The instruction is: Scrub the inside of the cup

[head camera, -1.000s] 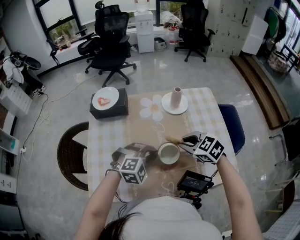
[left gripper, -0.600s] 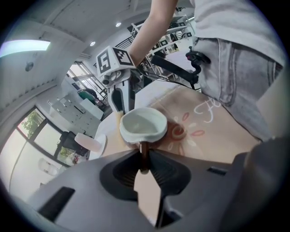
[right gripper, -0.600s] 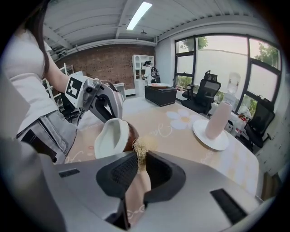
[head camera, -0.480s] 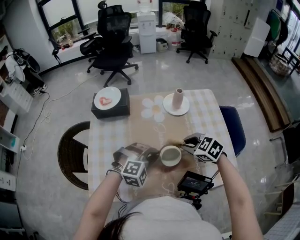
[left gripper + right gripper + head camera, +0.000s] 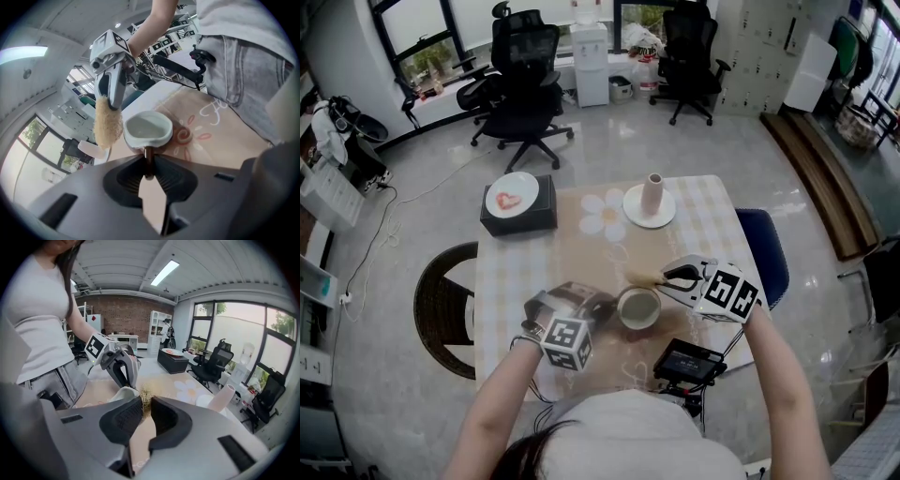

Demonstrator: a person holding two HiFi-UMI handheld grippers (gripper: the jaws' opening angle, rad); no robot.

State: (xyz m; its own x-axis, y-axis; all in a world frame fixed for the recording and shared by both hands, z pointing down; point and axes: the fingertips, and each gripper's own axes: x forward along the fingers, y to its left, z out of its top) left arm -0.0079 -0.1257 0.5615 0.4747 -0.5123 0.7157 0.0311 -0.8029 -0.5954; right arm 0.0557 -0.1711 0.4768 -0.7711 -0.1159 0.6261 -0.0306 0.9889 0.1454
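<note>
In the head view, the left gripper (image 5: 598, 309) is clamping the cup (image 5: 637, 307) by its handle at the near side of the table (image 5: 581, 244), probably to steady it, while the right gripper (image 5: 664, 278) is hovering beside the rim. In the left gripper view, the jaws are pinching the handle (image 5: 149, 161), with the cup's mouth lying open toward the scrubber (image 5: 107, 124). In the right gripper view, the jaws are gripping those fibres.

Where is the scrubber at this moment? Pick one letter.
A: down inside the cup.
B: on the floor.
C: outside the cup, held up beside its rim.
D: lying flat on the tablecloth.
C: in the left gripper view the scrubber hangs from the right gripper beside the cup, and the cup's inside shows bare.
</note>
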